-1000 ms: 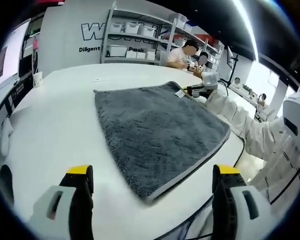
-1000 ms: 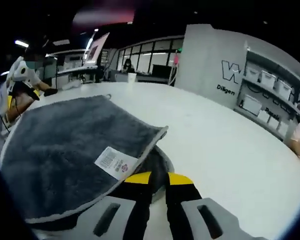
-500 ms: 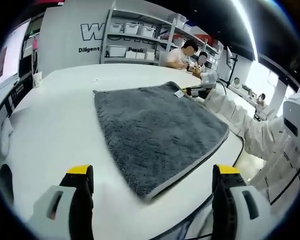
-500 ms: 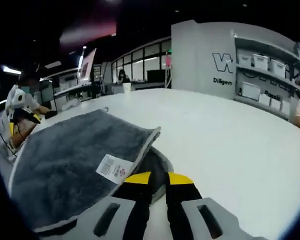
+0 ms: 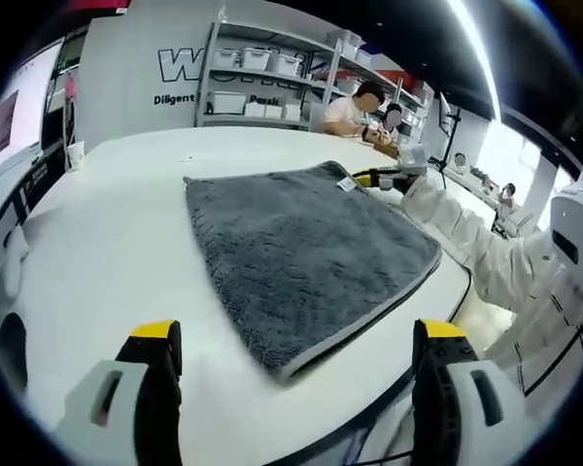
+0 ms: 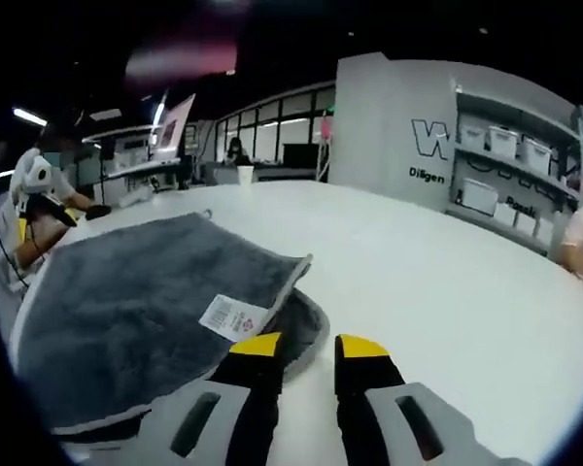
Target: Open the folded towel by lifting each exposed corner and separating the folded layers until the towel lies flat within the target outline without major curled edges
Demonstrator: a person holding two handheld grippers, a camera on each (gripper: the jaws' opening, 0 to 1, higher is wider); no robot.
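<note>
Right, grey towel sits near the table edge closest to the person, one corner just beside that edge. Right gripper has its jaws parted a little over the tagged corner, nothing pinched; the layer under the tag lies curled and doubled. Left gripper hangs wide apart, empty, short of the near corner. Risk, as a judgement: a shallow pinch slips off the plush, or grabs both layers and drags the whole towel off the edge. Wall lettering reads "W…" and "Diligen…"; tag print is too small to read.
</note>
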